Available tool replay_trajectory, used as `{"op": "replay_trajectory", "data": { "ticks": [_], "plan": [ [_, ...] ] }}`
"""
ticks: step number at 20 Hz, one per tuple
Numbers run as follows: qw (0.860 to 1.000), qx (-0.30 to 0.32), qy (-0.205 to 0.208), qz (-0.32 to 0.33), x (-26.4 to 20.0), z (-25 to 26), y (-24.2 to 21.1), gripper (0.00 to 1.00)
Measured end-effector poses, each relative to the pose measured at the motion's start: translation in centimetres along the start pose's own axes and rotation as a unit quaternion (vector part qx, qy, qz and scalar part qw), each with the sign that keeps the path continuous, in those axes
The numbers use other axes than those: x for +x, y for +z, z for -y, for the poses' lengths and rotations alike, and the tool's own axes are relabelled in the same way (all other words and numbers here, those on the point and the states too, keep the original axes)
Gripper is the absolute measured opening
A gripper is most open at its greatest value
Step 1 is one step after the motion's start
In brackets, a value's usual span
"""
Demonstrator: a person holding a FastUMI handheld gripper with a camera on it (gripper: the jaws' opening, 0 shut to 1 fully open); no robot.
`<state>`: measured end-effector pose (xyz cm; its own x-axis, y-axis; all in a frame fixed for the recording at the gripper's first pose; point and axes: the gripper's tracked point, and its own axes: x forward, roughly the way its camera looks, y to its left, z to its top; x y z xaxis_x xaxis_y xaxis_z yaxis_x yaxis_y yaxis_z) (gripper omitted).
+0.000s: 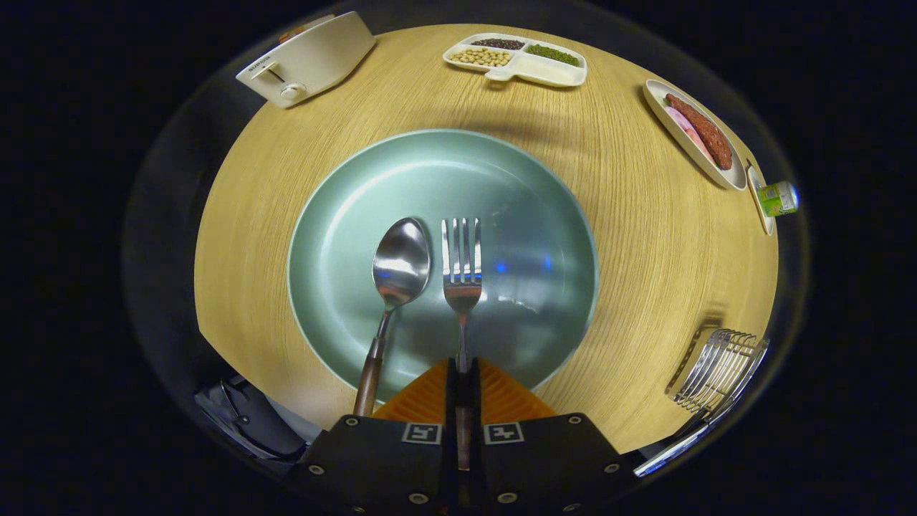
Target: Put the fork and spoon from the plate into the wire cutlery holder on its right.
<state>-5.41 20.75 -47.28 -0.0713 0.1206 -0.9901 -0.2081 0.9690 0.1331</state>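
Closest to us, our gripper (pixel 463 380) has its two fingers pressed together on the handle of the fork (pixel 461 269), which runs straight out from between them with its tines pointing away over the plate (pixel 544 215). Just to the left of the fingers lies the spoon (pixel 396 276), its wooden handle crossing the near rim of the plate and its bowl facing up beside the fork's tines, the two close but apart. The plate sits on a round wooden table (pixel 645 272). Off to the right, near the table's edge, we see the wire cutlery holder (pixel 716 369), well apart from the plate. Beyond the plate, a divided tray of beans (pixel 516 59) rests at the far side, a toaster (pixel 308 61) to the far left, and a dish with sausage (pixel 695 132) to the far right, with a small can (pixel 779 198) just past it.
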Motion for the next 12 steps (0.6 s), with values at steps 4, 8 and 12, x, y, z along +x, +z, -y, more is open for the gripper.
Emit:
{"op": "replay_trajectory", "data": {
  "ticks": [4,8,12],
  "plan": [
    [0.999,0.019,0.014,0.037,-2.0,0.8,0.6,0.06],
    [0.995,0.059,0.042,0.072,-4.8,1.8,0.8,0.06],
    [0.989,0.083,0.044,0.11,-8.2,4.0,0.0,0.06]
  ]
}}
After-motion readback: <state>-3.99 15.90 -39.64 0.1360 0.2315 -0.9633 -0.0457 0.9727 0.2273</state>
